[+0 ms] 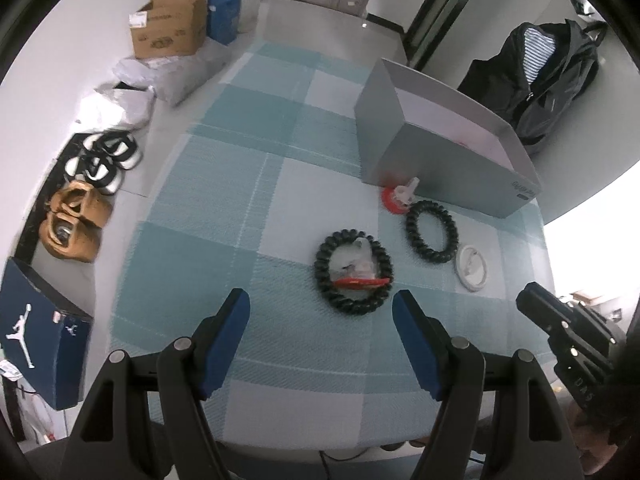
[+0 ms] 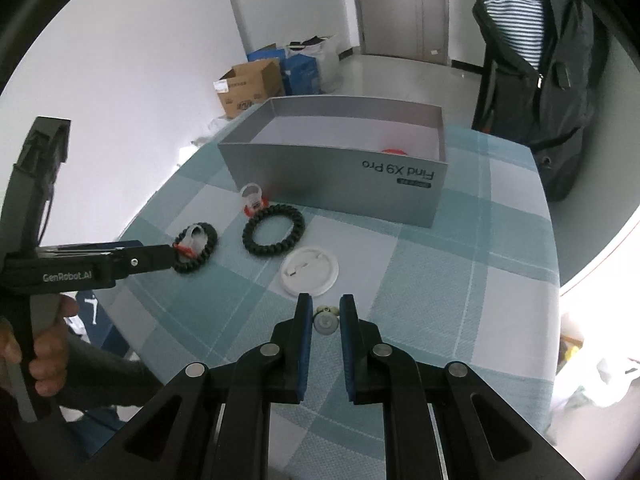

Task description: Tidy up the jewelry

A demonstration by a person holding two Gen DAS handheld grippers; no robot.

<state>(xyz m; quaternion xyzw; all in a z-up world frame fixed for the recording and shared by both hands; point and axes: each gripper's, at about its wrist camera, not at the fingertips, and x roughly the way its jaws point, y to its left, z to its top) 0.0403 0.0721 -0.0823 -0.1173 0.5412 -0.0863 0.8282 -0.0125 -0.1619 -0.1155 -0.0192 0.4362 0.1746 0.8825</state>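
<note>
My left gripper [image 1: 320,300] is open and empty, just short of a black beaded bracelet [image 1: 353,272] with a clear and red ring [image 1: 360,272] inside it. A second black bracelet [image 1: 430,232] lies to its right, a red-based ring [image 1: 398,198] beyond, against the grey box [image 1: 440,176]. A white round badge [image 1: 472,268] lies at the right. My right gripper [image 2: 325,310] has its jaws close on either side of a small pale ring [image 2: 326,320] on the cloth; contact is unclear. The box [image 2: 336,176] holds something red [image 2: 394,151].
A teal checked cloth [image 1: 248,200] covers the table. Shoes, cardboard boxes and bags sit on the floor to the left [image 1: 168,32]. A black jacket on a chair [image 2: 536,80] stands behind the table at the right.
</note>
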